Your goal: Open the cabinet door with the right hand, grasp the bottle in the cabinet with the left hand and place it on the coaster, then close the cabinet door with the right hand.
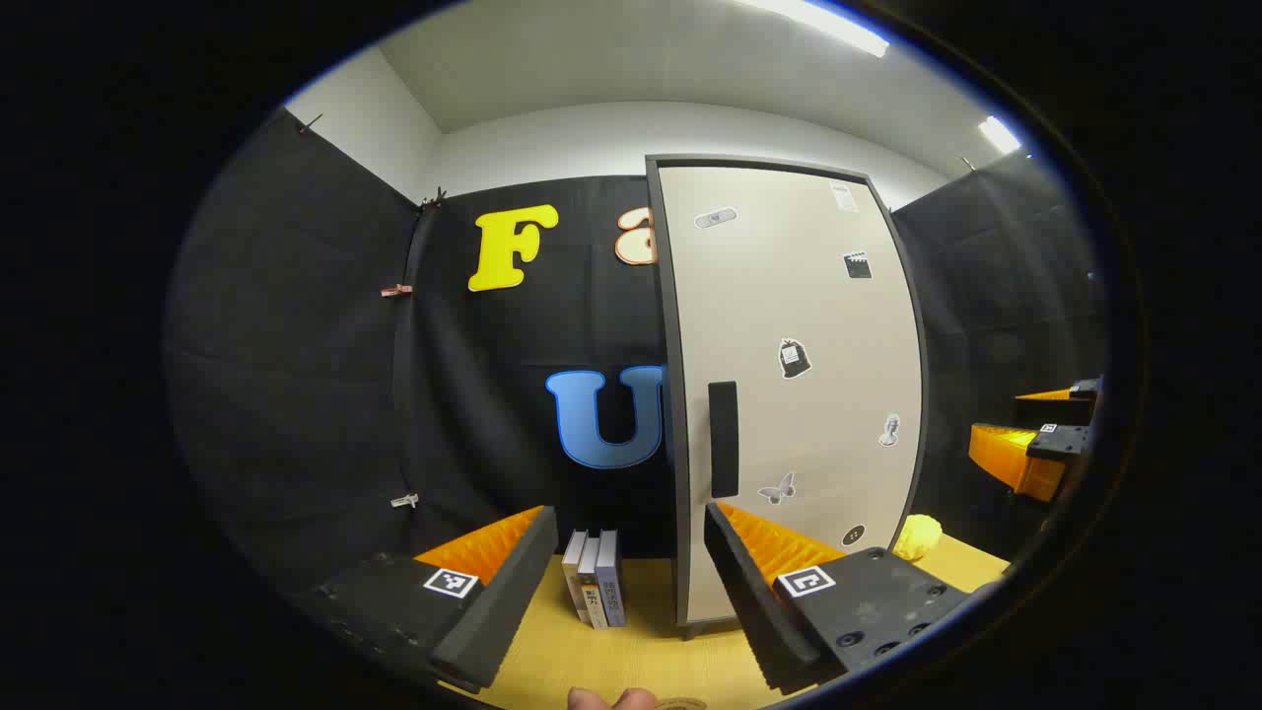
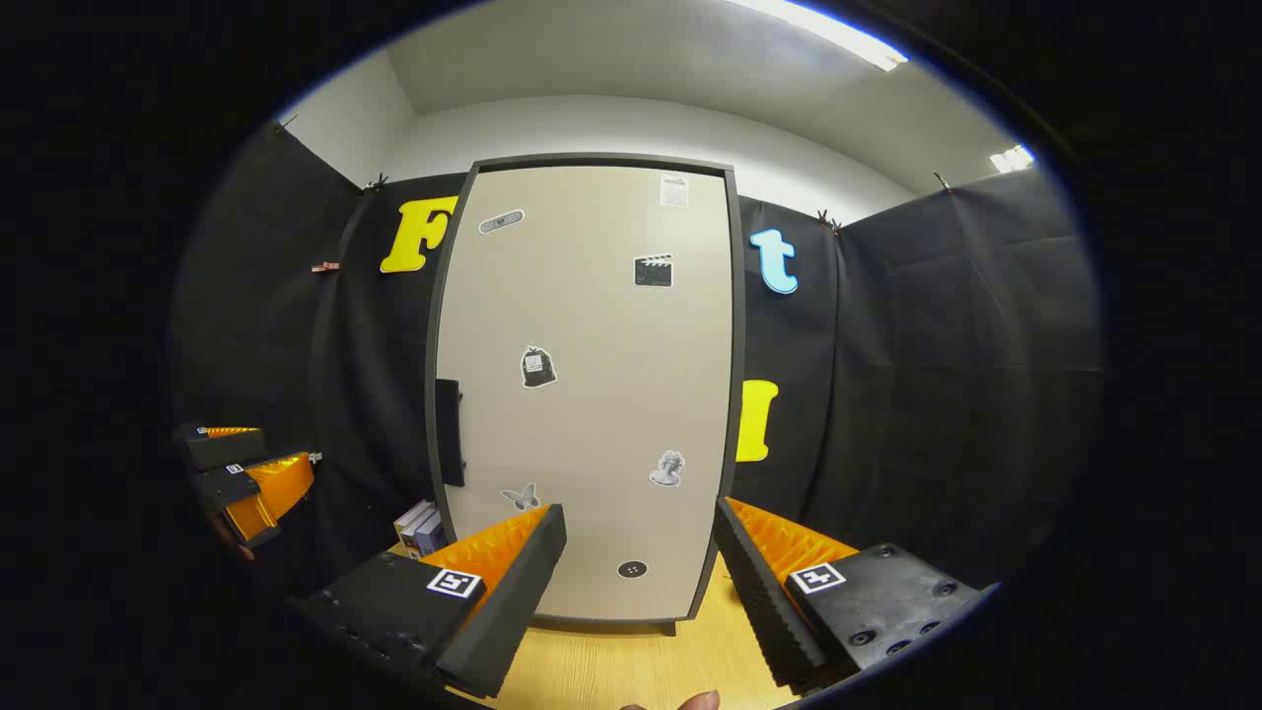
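A tall beige cabinet [image 1: 789, 394] with a dark frame stands on the wooden table, its door [image 2: 592, 394] closed. Stickers dot the door, and a black handle [image 1: 723, 439] runs down its left edge, also seen as the handle [image 2: 450, 432] in the right gripper view. My left gripper [image 1: 631, 582] is open, held short of the cabinet's left edge near the handle. My right gripper [image 2: 641, 577] is open too, facing the door's lower middle from a short distance. The right gripper [image 1: 1030, 444] shows far right in the left gripper view; the left gripper [image 2: 246, 473] shows far left in the right gripper view. The bottle is hidden.
Three books [image 1: 595, 590] stand upright on the yellow wooden table [image 1: 641, 651] just left of the cabinet. A yellow crumpled object [image 1: 919, 535] lies on the table right of the cabinet. A round edge, maybe the coaster [image 1: 682, 703], peeks in at the bottom.
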